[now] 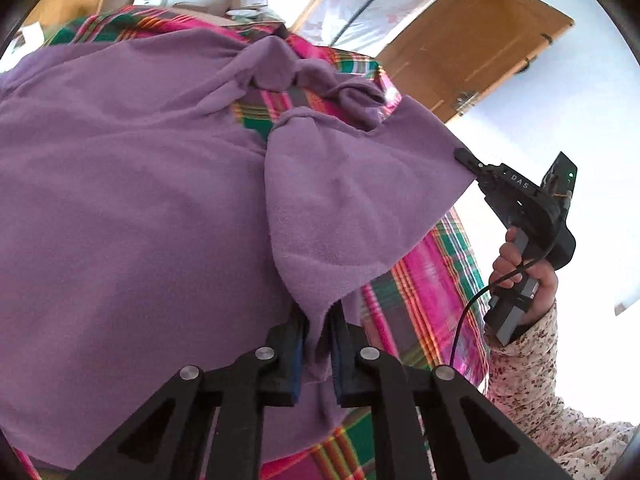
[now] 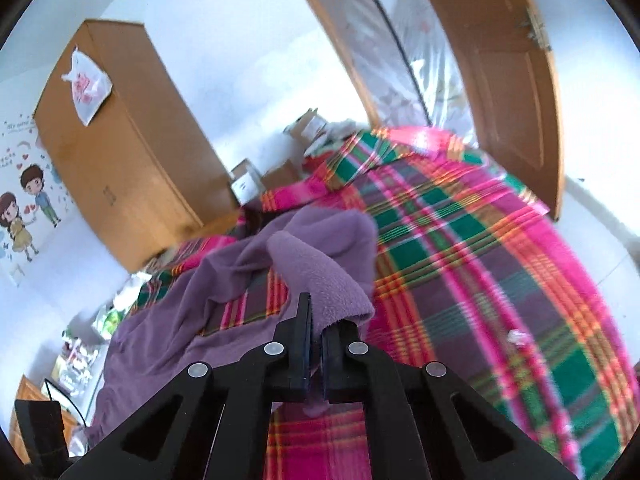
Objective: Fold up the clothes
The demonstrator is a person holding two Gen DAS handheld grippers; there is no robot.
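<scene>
1. The soft purple fleece garment [image 1: 132, 184] lies spread over the bed's bright pink, green and orange plaid cover [image 2: 472, 248], one part lifted off it between the two tongs.
2. The left gripper [image 1: 318, 344] is clamped on a gathered fold of the fleece; cloth fills the narrow gap between its black fingers [image 1: 290, 344].
3. The left wrist view alone shows the right gripper [image 1: 466, 158] from outside, its tip pinching a corner of the garment near the cover's right edge, gripped by a hand [image 1: 524, 276] in a floral-print sleeve [image 1: 528, 376].
4. The right wrist view shows the same tongs [image 2: 316, 336] from behind, closed narrowly on a rolled edge of fleece, and a small pale scrap [image 2: 518, 336] lying on the cover.
5. Only the right view shows the tall wooden wardrobe [image 2: 120, 168] with a white plastic bag [image 2: 86, 88] on it, and cartoon wall stickers [image 2: 28, 208].
6. Both views show the open wooden door [image 1: 472, 52] and cardboard boxes [image 2: 248, 184] past the cover's far edge.
</scene>
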